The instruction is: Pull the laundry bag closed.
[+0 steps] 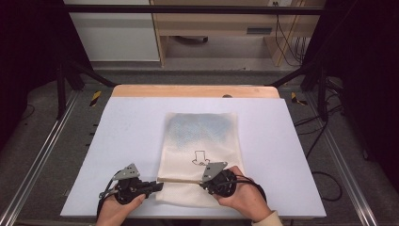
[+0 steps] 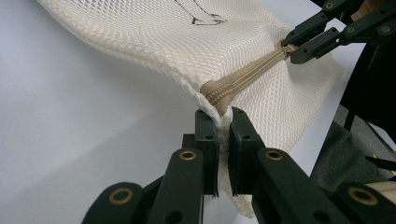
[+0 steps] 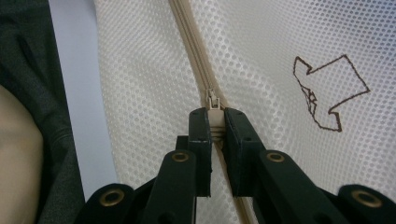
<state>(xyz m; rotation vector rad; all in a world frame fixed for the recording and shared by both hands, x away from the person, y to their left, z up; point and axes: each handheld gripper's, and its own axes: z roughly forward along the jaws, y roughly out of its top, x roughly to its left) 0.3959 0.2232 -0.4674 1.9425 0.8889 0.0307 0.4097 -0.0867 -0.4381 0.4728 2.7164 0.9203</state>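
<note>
The mesh bag [image 1: 200, 146] lies flat on the white counter [image 1: 122, 141], near its front edge and about midway across, with its long side running away from the person. It is cream netting with a bluish patch at the far end and a dark outlined arrow [image 1: 201, 158] drawn near the middle. A tan zip [image 1: 181, 180] runs across the bag close to its near end.

The left claw [image 1: 159, 185] is closed on the bag's left edge, right at the end of the zip. In the left gripper view its jaws pinch the netting just below the zip end [image 2: 217, 95], and the fabric there is lifted and bunched off the counter.

The right claw [image 1: 206, 181] is closed on the zip pull [image 3: 213, 116], partway along the zip, just below the arrow. In the right gripper view the jaws clamp the pull from both sides, with the slider [image 3: 212, 99] showing just beyond their tips and the zip line running on past it.

Both hands rest low over the counter's front edge, the two claws near each other with the zip stretched between them.
</note>
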